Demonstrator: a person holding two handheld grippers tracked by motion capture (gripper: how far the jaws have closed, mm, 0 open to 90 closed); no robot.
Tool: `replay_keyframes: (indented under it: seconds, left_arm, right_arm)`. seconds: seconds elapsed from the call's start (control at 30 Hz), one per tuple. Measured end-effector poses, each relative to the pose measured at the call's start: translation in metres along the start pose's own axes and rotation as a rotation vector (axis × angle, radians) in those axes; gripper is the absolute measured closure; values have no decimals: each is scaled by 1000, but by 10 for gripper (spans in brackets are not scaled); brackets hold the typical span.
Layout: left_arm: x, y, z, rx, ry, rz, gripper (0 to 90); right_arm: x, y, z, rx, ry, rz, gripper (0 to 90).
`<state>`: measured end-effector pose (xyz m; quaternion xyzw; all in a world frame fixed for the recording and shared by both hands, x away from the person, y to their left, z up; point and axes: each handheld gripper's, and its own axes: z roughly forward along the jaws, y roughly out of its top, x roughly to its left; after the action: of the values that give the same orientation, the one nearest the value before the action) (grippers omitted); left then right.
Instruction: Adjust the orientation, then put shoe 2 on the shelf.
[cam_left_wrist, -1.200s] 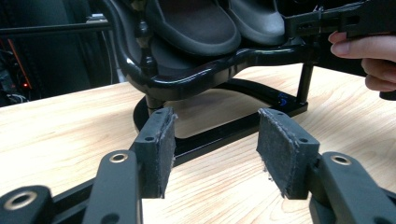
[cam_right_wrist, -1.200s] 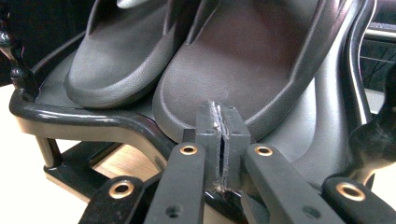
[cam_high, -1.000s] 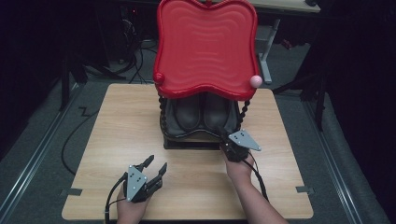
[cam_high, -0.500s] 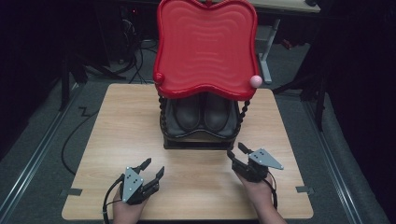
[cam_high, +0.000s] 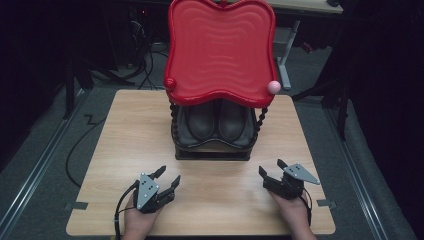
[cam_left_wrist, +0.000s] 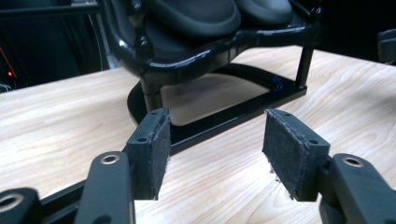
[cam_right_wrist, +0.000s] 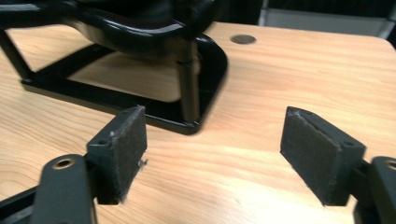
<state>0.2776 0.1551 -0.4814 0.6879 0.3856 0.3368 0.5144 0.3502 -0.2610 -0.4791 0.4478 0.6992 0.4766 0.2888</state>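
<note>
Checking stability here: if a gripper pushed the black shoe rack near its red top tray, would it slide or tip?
Probably tip: the red tray sits high and overhangs the shoe rack. The shoes on the lower shelf may steady it. Its base frame might slide on the table.

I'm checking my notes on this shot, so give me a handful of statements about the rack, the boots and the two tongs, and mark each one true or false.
1. A pair of dark boots sits on the black rack's lower shelf under the red tray. True.
2. The right tongs grip the rack's post. False: their jaws have just been opening, nothing is between them, and they are clear of the rack.
3. The left tongs are open and hold nothing. True.
4. The red tray lies flat on the table. False: it sits atop the rack, above the boots.
5. A pink ball sits at one tray corner. True.
</note>
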Motion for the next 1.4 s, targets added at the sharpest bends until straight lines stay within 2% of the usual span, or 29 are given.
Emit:
replay_keyframes:
  seconds: [0.13, 0.2, 0.3, 0.4, 0.47, 0.67, 1.03, 1.17, 1.4]
  left_arm:
    - [15, -10, -5, 70, 32, 18, 394]
    - [24, -14, -7, 92, 55, -9, 395]
    - [30, -12, -8, 75, 61, -60, 396]
    - [29, -10, -6, 68, 56, -46, 398]
    - [28, -8, -1, 67, 47, -33, 394]
    - [25, -7, 4, 76, 27, -29, 393]
    - [25, -7, 2, 75, 26, -26, 387]
    - [26, -8, 0, 75, 29, -30, 386]
    - [27, -8, -3, 75, 31, -32, 385]
  right_arm:
    - [-10, -5, -2, 41, -60, 23, 203]
    - [-14, -5, -4, 45, -81, 35, 203]
    - [-18, -4, -7, 28, -88, 66, 202]
    - [-17, -6, -8, 31, -88, 51, 196]
    - [-17, -8, -10, 38, -88, 55, 193]
    - [-20, -10, -15, 37, -105, 73, 192]
    - [-17, -11, -13, 60, -113, 82, 186]
    - [-22, -14, -13, 98, -130, 96, 183]
    - [-26, -15, -15, 94, -131, 109, 183]
